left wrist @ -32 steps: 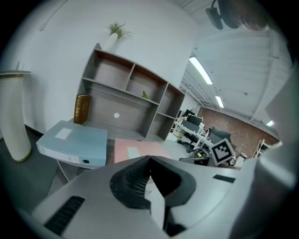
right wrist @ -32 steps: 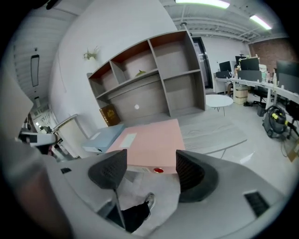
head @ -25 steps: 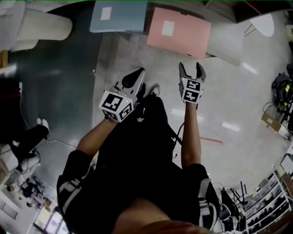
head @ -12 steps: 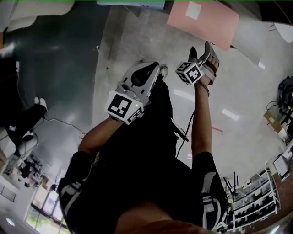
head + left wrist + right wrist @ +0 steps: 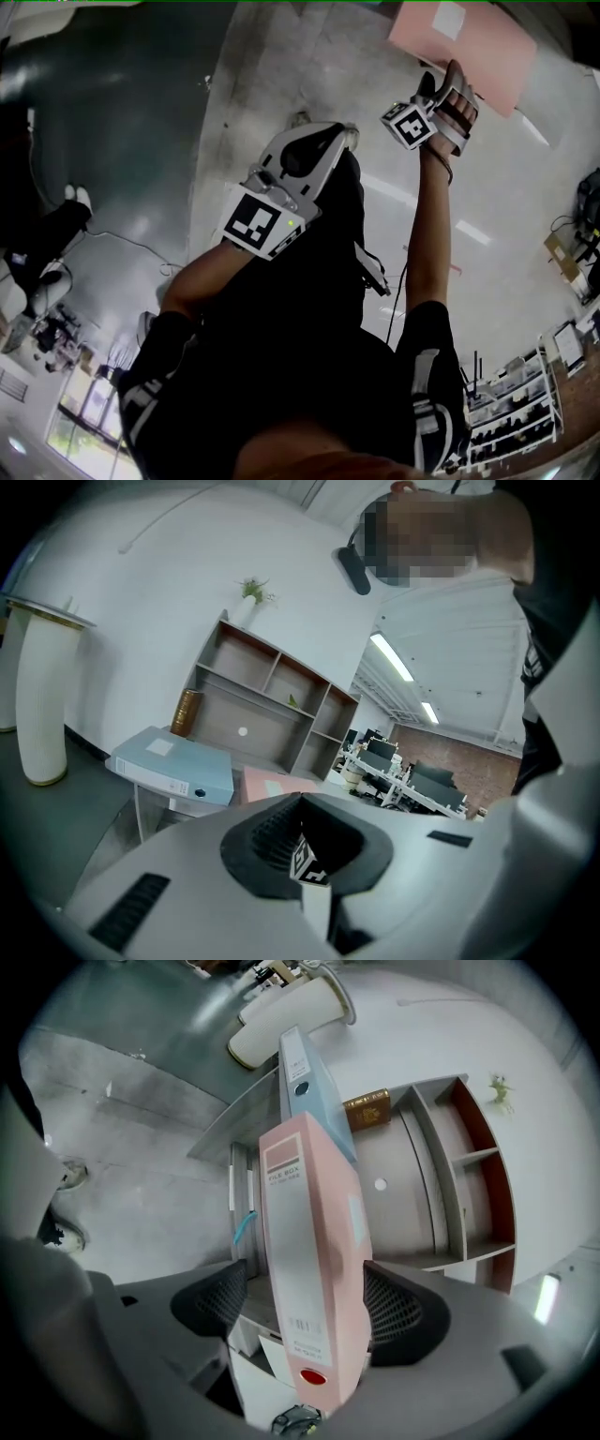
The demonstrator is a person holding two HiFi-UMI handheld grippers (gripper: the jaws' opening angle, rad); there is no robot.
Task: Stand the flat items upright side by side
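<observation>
**Head view:** I look steeply down past the person's arms to a grey floor. L gripper sits centre frame, jaws together, nothing in them. R gripper reaches to top right, at the near edge of the pink box file.

**L gripper view:** jaws closed, empty. Beyond them the blue box file and the pink one lie flat, side by side on a low table, w/ a shelf unit behind.

**R gripper view:** jaws have just been opening and stand wide, pink file's spine btw them. One pad shows a gap, so no clamp yet. Blue file lies just behind.

**Progress, my read:** approx nil. Neither file stands. Both need gripping, tipping upright and setting together.
</observation>
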